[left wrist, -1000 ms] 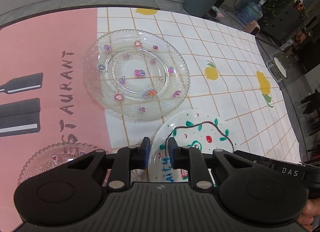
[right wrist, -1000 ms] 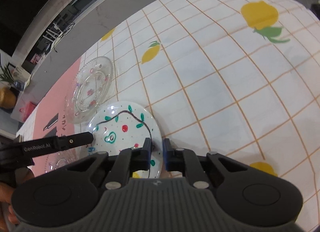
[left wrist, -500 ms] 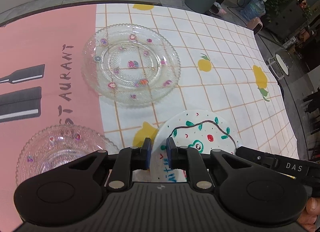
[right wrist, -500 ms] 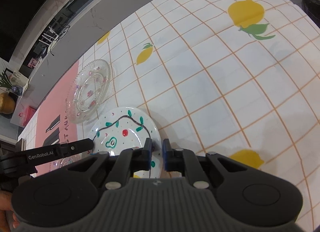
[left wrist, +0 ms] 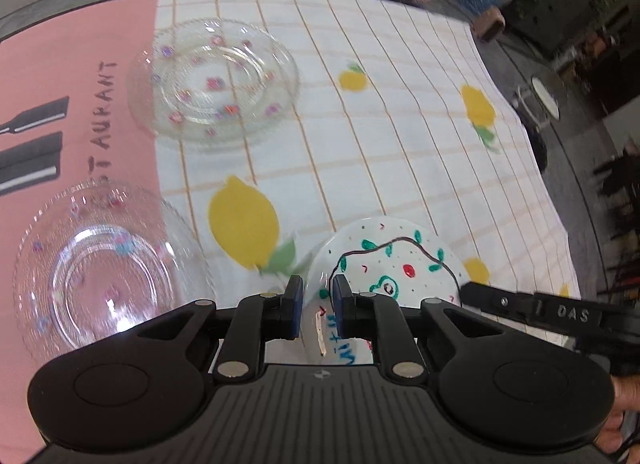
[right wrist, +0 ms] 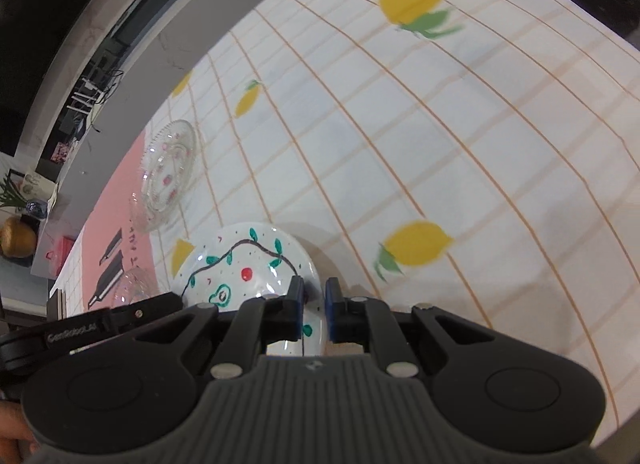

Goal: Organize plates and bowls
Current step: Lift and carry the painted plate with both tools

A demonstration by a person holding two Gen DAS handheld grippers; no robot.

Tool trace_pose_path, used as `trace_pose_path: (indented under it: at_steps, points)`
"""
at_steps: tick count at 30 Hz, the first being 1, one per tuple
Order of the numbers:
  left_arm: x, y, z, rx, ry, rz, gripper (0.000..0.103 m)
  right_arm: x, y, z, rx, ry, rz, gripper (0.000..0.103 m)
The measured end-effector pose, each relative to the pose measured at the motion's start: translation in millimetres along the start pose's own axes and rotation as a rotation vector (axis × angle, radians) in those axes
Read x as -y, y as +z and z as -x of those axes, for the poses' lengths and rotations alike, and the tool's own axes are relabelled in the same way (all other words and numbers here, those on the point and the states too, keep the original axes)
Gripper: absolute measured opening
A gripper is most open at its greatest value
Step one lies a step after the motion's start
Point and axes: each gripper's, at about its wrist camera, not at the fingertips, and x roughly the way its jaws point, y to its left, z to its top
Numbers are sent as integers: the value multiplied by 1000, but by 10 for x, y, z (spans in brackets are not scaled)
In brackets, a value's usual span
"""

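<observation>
We carry the painted plate [left wrist: 394, 264] with both tools: the left hand-held gripper [left wrist: 316, 296] pinches its near rim, and the right hand-held gripper [right wrist: 312, 298] pinches the opposite rim. It seems lifted off the worktop [right wrist: 400, 144]. We should keep both level and move together toward the glass plate [left wrist: 214, 82] ahead-left.

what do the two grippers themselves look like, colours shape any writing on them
Both are matte black plastic. The left gripper and right gripper each have a ribbed grey-black body, two rounded lobes with circular recesses, silver pivot pins, and two slim fingers ending in blue pads. From the left wrist view, the right gripper's side reads "DAS"; from the right wrist view, the left gripper's side reads "GenRobot.AI". No cables or sleeves are clearly visible.
</observation>
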Motion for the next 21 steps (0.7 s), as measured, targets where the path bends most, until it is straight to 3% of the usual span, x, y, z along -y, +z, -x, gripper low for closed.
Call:
trace_pose_path:
  at_steps: [7,21]
  points:
    - [121,-212,-118,-85,43,-21,17,164,-236,86,-24,-17,-47,9]
    - [386,-376,-161,-166,87,-114,18,279,-475,139,-53,-93,-42,13]
